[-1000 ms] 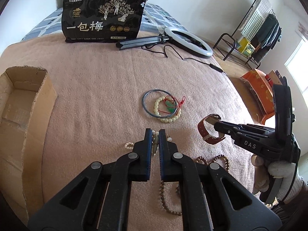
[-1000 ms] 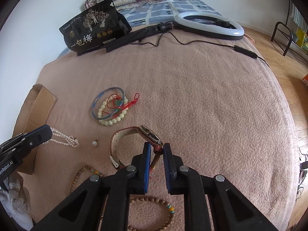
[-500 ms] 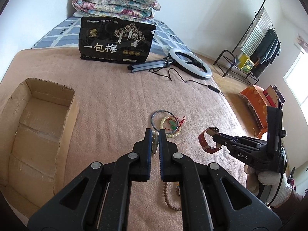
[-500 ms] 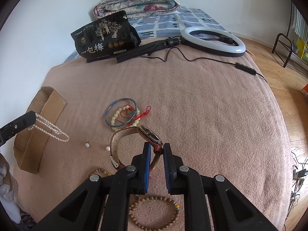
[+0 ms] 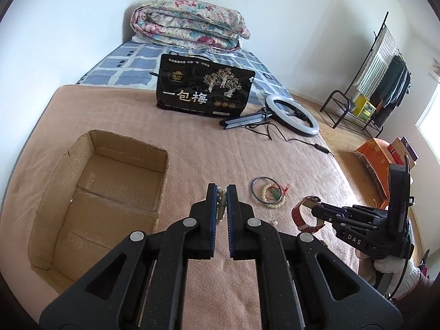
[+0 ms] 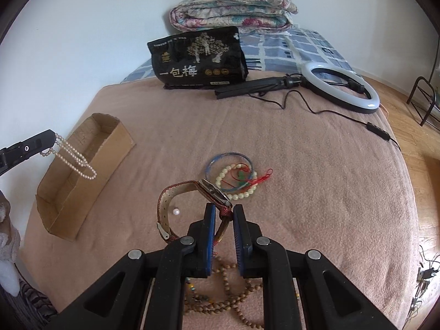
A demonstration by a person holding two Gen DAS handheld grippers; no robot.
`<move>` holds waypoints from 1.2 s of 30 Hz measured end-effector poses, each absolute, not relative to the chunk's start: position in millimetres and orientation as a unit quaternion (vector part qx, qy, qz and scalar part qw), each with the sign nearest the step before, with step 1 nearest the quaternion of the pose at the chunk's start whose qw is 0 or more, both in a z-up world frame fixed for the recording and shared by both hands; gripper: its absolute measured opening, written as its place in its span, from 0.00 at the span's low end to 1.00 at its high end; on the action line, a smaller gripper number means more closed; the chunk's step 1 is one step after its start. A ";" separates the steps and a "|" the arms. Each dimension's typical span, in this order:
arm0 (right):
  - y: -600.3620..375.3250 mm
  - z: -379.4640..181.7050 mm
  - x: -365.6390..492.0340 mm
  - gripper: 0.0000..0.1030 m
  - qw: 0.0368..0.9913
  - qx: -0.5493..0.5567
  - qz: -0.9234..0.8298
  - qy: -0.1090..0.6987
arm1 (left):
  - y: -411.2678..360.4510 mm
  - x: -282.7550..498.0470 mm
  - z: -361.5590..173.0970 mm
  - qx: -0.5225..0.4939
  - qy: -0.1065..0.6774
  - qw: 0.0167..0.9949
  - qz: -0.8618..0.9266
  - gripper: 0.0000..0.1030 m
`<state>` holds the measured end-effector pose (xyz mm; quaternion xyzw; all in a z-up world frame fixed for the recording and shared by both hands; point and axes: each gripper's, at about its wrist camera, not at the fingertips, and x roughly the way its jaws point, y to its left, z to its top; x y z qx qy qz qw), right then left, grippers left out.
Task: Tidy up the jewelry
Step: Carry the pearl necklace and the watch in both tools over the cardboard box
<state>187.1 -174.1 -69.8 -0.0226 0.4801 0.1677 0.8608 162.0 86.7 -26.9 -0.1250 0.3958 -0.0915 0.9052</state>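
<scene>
Both wrist views angled down over bed (image 5: 275, 165); share box (image 6: 82, 165)

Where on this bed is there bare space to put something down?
The blanket is bare between the cardboard box and the black bag, and right of the bangle and pale beads toward the ring light. The box floor looks bare too. Near the grippers it is crowded: wooden beads, loose pearl.

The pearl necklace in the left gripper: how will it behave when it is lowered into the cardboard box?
The pearl necklace hangs in slack loops from the left gripper, so it is probably floppy and may swing. It should pile up loosely in the cardboard box. A loop might catch on the box wall.
</scene>
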 end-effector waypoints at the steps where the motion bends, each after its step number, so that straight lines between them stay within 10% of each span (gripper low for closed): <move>1: -168.0 -68.6 186.1 0.11 0.860 -0.022 0.174 0.479 | 91.9 159.7 -25.5 -0.125 0.394 0.906 -0.088 0.04; 36: 35.6 -67.1 184.2 0.10 0.830 -0.073 0.291 0.471 | 233.5 100.8 -59.0 -0.166 0.409 0.897 0.023 0.04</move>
